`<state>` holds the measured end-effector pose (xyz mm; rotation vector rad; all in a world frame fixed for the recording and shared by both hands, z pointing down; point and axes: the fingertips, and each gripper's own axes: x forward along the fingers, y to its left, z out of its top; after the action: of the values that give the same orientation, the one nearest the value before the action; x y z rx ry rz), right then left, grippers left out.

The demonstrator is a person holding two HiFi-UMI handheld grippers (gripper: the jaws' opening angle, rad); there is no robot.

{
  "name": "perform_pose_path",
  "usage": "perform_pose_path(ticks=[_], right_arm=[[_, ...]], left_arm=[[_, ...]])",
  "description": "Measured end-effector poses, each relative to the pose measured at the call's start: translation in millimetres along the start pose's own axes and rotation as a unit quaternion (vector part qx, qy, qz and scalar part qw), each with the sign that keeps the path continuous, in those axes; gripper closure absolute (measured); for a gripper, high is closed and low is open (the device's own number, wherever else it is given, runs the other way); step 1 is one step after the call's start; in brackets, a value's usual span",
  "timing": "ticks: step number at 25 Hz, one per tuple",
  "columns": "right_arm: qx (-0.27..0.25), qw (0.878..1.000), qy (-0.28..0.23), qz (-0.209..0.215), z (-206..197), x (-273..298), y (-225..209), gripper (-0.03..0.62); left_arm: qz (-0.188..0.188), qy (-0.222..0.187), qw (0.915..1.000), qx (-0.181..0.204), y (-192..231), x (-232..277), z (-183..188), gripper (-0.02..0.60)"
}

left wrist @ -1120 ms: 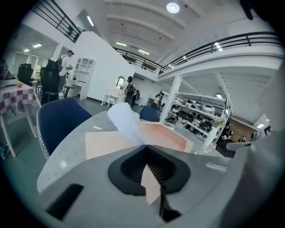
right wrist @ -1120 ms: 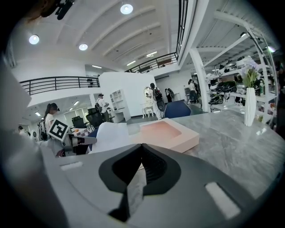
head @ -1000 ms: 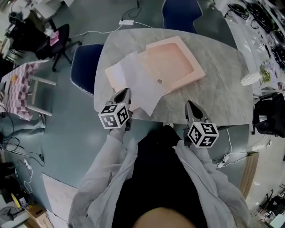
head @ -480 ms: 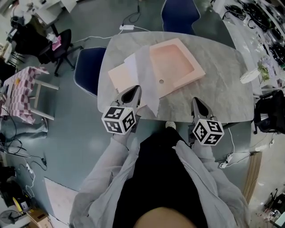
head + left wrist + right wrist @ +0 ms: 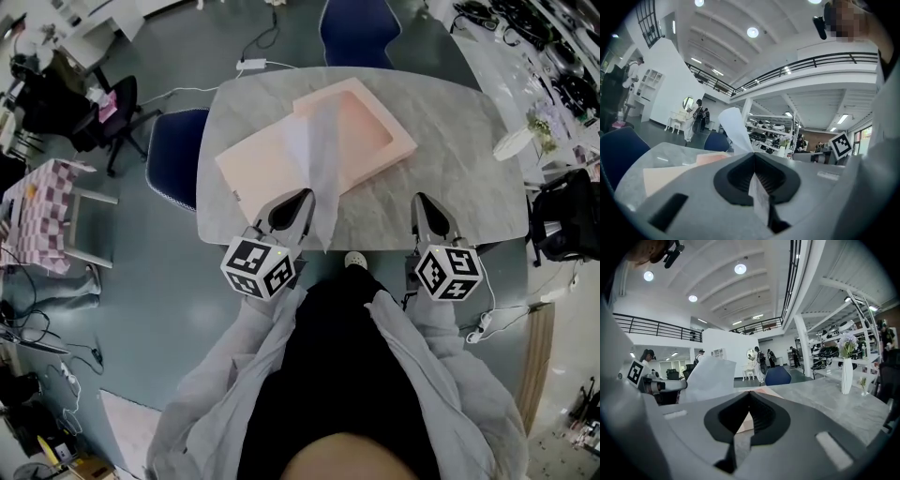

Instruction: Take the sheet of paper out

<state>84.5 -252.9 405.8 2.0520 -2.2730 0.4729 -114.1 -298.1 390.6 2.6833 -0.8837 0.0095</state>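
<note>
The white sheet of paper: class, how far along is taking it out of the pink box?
Done: the shallow pink box lies open, its flat pink lid beside it. In hand: the left gripper pinches the near edge of the thin white sheet of paper. Left: its far end lies over the box and must come clear. The right gripper is shut, empty.

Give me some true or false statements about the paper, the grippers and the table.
The left gripper is shut on the paper. True.
The right gripper grips the paper too. False: its jaws are together with nothing between them.
The paper lies flat inside the box. False: one end is pinched in the left gripper and held up off the table.
A white vase stands on the table. True.
</note>
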Motion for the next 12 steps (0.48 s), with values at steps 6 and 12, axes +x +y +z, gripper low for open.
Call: perform_pose_path(ticks=[6,12], right_arm=[[0.003,1.0,-0.009,-0.001,-1.7,-22.9,-9.1,0.585],[0.004,1.0,0.003,-0.002,-11.8,-33.9,-11.0,0.585]], left_arm=[[-0.055,0.004,0.9983,0.02,-30.8,13.9,-8.6,0.577],[-0.077,0.022,0.9964,0.027,-43.1,25.3,-21.9,0.578]])
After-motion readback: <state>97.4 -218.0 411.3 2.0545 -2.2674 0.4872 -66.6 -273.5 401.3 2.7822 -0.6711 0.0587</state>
